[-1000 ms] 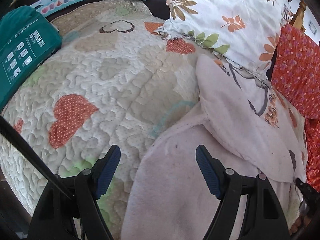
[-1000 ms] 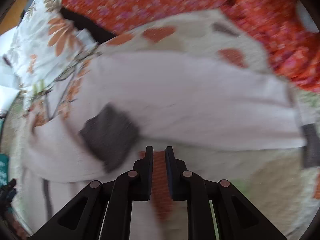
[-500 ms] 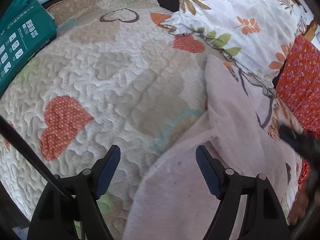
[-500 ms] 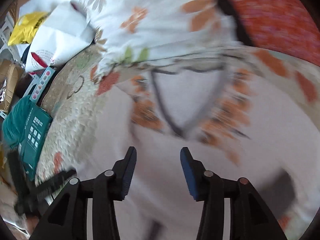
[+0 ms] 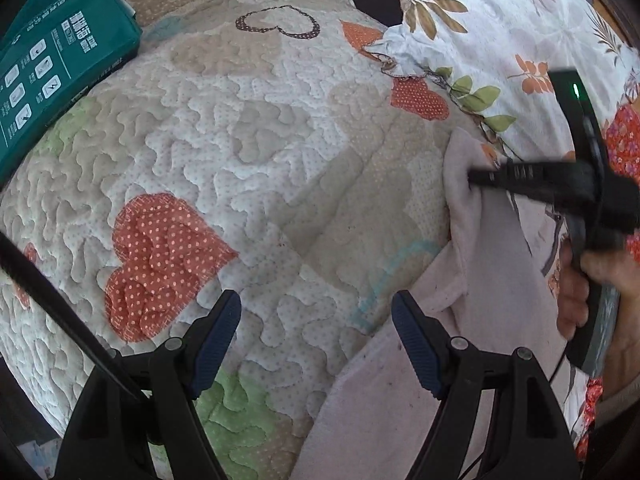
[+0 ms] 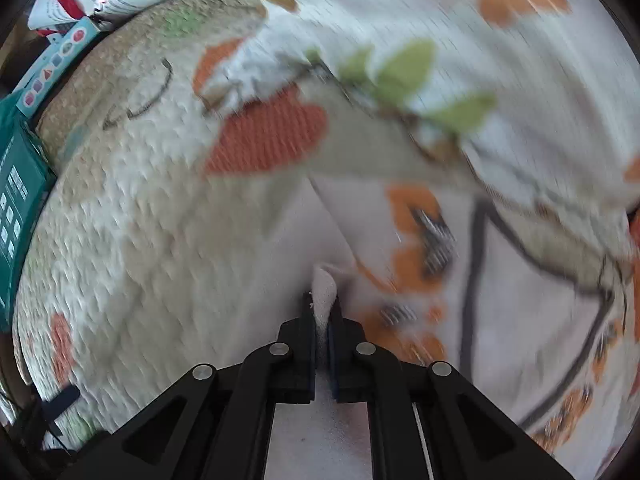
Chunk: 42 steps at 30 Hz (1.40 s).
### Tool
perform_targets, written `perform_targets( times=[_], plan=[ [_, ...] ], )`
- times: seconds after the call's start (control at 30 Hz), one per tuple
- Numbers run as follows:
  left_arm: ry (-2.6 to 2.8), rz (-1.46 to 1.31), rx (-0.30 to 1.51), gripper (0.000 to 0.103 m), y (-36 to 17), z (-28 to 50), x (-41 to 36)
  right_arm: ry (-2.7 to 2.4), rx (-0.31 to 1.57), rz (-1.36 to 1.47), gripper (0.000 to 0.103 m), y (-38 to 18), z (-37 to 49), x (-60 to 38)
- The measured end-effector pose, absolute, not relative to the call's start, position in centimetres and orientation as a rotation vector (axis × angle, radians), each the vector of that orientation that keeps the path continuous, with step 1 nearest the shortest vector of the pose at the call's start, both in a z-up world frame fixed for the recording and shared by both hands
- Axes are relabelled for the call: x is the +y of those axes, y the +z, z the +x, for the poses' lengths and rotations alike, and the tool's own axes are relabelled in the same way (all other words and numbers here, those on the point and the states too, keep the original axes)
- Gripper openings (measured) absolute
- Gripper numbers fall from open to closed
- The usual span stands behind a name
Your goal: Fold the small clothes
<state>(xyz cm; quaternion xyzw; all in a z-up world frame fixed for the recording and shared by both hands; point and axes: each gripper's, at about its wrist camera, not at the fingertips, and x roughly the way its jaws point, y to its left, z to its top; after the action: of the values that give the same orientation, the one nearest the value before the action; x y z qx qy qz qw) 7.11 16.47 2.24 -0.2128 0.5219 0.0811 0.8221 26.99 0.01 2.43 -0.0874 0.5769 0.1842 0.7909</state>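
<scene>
Left wrist view is showing the left gripper (image 5: 316, 336) hanging with its blue-padded jaws spread wide, nothing between them, over a quilted bedspread (image 5: 256, 168) patterned with orange, tan and green hearts. The pale pink garment (image 5: 492, 280) is lying on the right part of the quilt, its lower portion running under the left gripper's right finger and its upper corner reaching toward a floral pillow (image 5: 520, 32). At that upper corner the right gripper (image 5: 474, 178) is coming in from the right edge, held by the person's hand (image 5: 580, 296), and its black tips are pinching the edge of the pink cloth, which is puckering into a small ridge there. A teal package (image 5: 52, 80) with white icons is sitting at the far left of the bed, well apart from the garment.

Right wrist view, heavily blurred, is showing the right gripper (image 6: 322, 312) with its jaws pressed nearly together, a fold of the pale garment (image 6: 324, 292) clamped between the pads and sticking up just past them. The garment (image 6: 520, 320) is spreading out to the right, showing dark lines and orange prints. The floral pillow (image 6: 460, 40) is filling the upper right, the bedspread (image 6: 140, 208) the left, and the teal package (image 6: 20, 184) is sitting at the left edge.
</scene>
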Motion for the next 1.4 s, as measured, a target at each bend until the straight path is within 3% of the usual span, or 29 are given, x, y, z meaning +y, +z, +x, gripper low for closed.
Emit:
perform_targets(
  times=[0.2,0.3,0.37,0.43,0.53,0.63,0.93,1.07,1.23,1.4],
  plan=[
    [0.188,-0.436,1.117,0.077,2.0,7.5,16.7,0.364,1.160,-0.215,0.007,2.1,29.0,3.2],
    [0.202,-0.453,1.121,0.077,1.9,7.6,17.4,0.367,1.160,-0.147,0.018,2.9,29.4,2.8],
    [0.204,-0.472,1.116,0.077,2.0,7.5,18.2,0.367,1.126,-0.099,0.033,4.4,28.8,1.8],
    [0.222,-0.490,1.094,0.077,2.4,7.3,19.1,0.340,1.058,-0.089,0.036,6.3,27.4,0.2],
    [0.259,-0.539,1.061,0.077,3.0,6.8,20.9,0.322,1.028,-0.088,0.035,7.9,24.4,-1.8],
    [0.276,-0.586,1.046,0.077,3.3,6.3,22.0,0.346,1.046,-0.110,0.005,7.8,21.3,-2.3],
    [0.287,-0.571,1.035,0.077,3.8,6.2,22.4,0.409,1.222,-0.022,0.007,0.4,20.1,1.2],
    [0.334,-0.585,1.009,0.077,4.2,5.8,23.7,0.572,1.260,0.056,0.007,0.9,19.6,3.2],
    [0.355,-0.574,0.983,0.077,4.7,5.4,24.3,0.573,1.160,0.054,0.007,3.3,16.4,2.4],
    [0.337,-0.567,0.991,0.077,4.7,5.4,24.0,0.523,1.240,0.015,0.007,0.9,12.2,0.5]
  ],
)
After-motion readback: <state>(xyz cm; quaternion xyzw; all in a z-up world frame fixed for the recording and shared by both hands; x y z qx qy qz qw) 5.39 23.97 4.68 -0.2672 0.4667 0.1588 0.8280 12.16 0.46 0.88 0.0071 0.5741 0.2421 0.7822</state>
